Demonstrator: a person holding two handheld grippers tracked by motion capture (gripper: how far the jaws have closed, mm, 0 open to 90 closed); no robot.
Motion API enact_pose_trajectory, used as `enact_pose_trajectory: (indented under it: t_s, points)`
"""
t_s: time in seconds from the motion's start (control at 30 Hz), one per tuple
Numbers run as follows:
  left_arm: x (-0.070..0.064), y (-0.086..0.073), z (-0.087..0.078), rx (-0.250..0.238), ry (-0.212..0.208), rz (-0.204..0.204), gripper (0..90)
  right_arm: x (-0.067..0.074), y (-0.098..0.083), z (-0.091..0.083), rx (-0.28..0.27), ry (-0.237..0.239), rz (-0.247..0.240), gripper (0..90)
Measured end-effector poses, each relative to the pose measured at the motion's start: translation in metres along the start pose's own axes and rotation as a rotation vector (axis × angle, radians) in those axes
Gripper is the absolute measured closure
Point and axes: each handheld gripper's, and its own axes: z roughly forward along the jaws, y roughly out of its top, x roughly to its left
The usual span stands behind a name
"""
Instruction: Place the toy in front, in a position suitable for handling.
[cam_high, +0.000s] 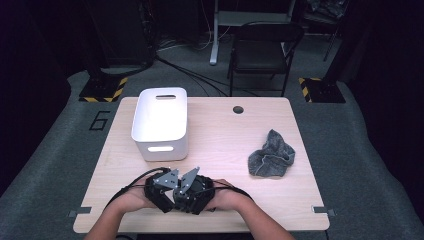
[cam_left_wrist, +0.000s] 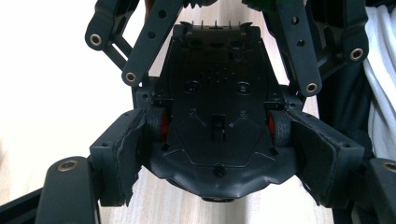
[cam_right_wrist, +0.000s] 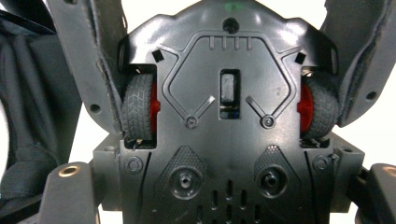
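Observation:
A black toy car (cam_left_wrist: 219, 93) with red wheel hubs is held belly-up between both grippers. In the left gripper view my left gripper (cam_left_wrist: 224, 156) has its worn pads (cam_left_wrist: 128, 154) pressed on the wheels at one end of the car. In the right gripper view my right gripper (cam_right_wrist: 229, 186) clamps the sides of the car (cam_right_wrist: 229, 60) at the other end, and the left gripper's pads show at the top against the tyres (cam_right_wrist: 137, 107). In the high view the left gripper (cam_high: 170, 191) and right gripper (cam_high: 186, 194) meet nose to nose near the table's front edge, hiding the car.
A white bin (cam_high: 161, 120) stands on the wooden table (cam_high: 225, 130) at the back left, just beyond the grippers. A crumpled grey cloth (cam_high: 271, 155) lies to the right. A folding chair (cam_high: 265, 50) stands behind the table.

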Motion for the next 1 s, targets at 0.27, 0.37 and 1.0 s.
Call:
enact_pose_trajectory:
  t_s: [0.27, 0.37, 1.0]
  points:
    - [0.000, 0.001, 0.002, 0.005, -0.013, -0.007, 23.8, 0.001, -0.001, -0.002, 0.018, 0.007, 0.005, 23.7]
    - [0.002, 0.000, 0.001, 0.007, -0.029, -0.028, 22.3, 0.000, -0.001, -0.003, 0.010, 0.003, -0.015, 23.8]
    - [0.008, -0.011, -0.018, -0.039, -0.023, -0.043, 38.8, -0.003, -0.011, -0.028, -0.033, -0.035, -0.006, 23.8]
